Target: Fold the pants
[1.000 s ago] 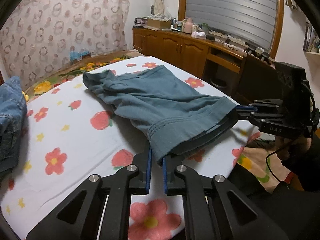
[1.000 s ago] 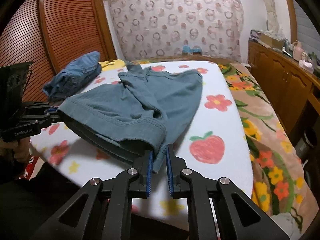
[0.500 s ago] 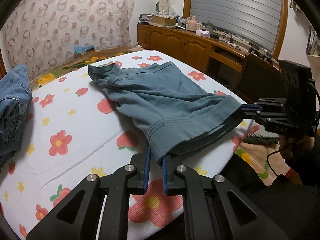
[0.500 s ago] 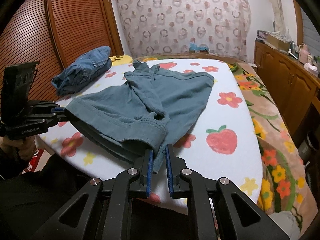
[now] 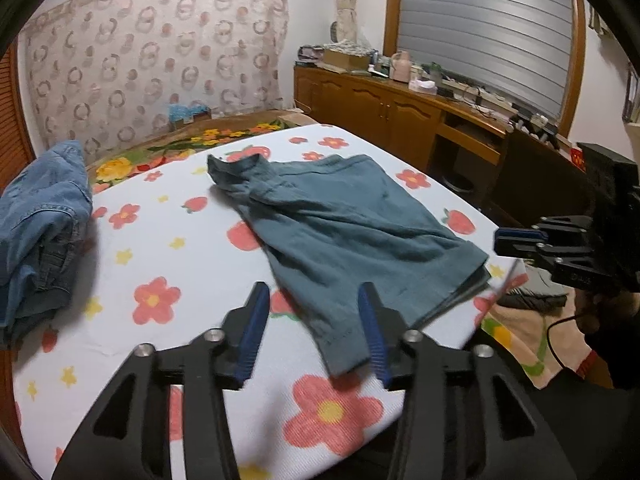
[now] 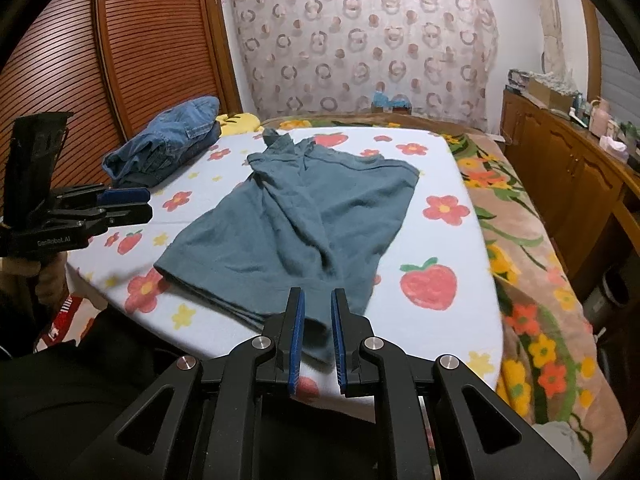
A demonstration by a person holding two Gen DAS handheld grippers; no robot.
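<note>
While the pants [image 6: 296, 216] lie on the bed [image 6: 452, 248], seemingly folded once but rumpled, folding is unfinished. The left gripper [image 5: 312, 328] is opening, waistband corner loose between its jaws; the right gripper [image 6: 318, 332], opening slightly, straddles the other corner.

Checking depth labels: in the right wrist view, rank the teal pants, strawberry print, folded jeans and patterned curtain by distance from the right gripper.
From the right gripper:
1. Teal pants, hem between its opening jaws.
2. Strawberry print, right.
3. Folded jeans, far left.
4. Patterned curtain, back wall.
</note>
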